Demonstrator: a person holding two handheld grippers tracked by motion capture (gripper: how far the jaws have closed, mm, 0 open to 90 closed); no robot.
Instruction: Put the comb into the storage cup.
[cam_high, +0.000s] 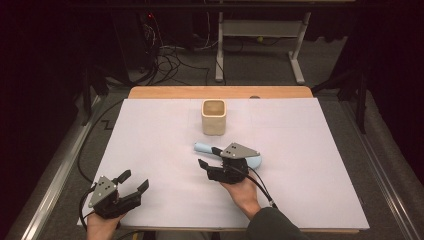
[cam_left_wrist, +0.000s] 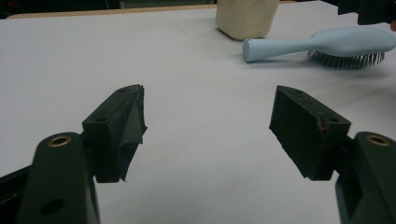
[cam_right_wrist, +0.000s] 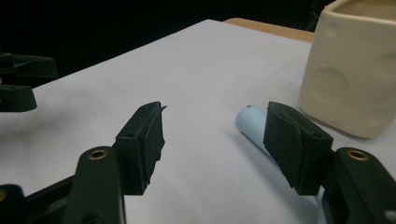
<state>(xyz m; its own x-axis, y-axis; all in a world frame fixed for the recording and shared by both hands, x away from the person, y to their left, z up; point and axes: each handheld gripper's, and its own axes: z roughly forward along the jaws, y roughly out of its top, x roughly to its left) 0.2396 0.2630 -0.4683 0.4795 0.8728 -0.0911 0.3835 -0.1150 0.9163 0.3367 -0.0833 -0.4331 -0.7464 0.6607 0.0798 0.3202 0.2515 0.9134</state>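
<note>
Lying mid-sheet, hairbrush (cam_high: 250, 159) beside cup (cam_high: 214, 117), right gripper (cam_high: 210, 156) jaws agape

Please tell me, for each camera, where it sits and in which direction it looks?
High view: above the near table edge, looking forward and down; both hands, left hand-held gripper, right hand-held gripper.
Left gripper view: between open jaws, toward the pale blue plastic hairbrush.
Right gripper view: low, jaws open beside the brush handle, facing the cream ceramic square cup.
All share brush and cup.
</note>
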